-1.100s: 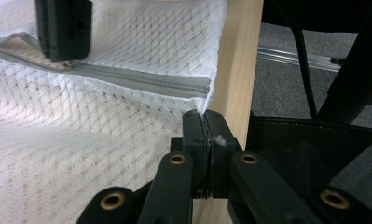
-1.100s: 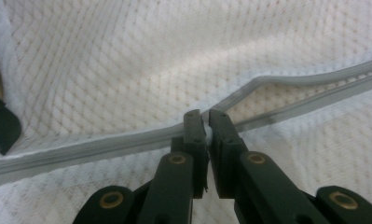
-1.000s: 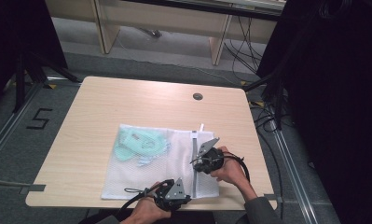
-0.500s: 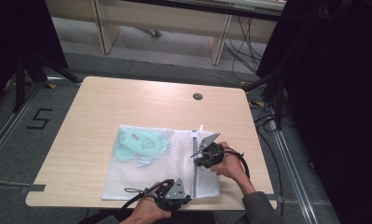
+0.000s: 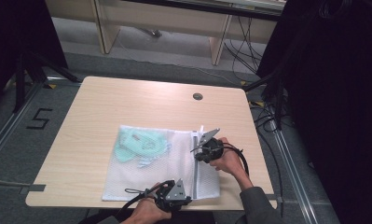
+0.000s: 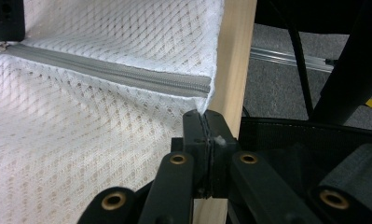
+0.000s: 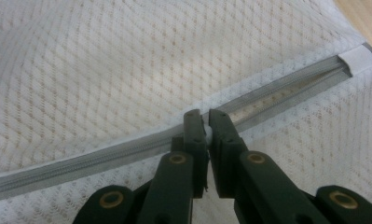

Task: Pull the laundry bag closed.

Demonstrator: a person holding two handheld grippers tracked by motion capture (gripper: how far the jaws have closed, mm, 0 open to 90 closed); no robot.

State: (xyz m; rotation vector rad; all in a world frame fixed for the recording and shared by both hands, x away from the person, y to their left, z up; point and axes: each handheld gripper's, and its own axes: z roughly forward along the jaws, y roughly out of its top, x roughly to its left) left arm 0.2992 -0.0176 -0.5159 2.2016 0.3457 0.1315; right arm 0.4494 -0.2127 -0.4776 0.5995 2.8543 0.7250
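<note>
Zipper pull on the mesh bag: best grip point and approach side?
Grip the small slider tab on the grey zipper, where the right gripper already closes on it. Come from above, jaws straddling the track: the mesh laundry bag lies flat, leaving only the raised tab. The left gripper pinches the bag's near edge, probably to anchor it.

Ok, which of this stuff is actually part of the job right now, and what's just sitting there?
In the job:
- white mesh bag
- its grey zipper
- right gripper, shut on the zipper
- left gripper, shut at the bag's near corner
- teal item inside the bag

Just there:
- table
- its cable hole
</note>
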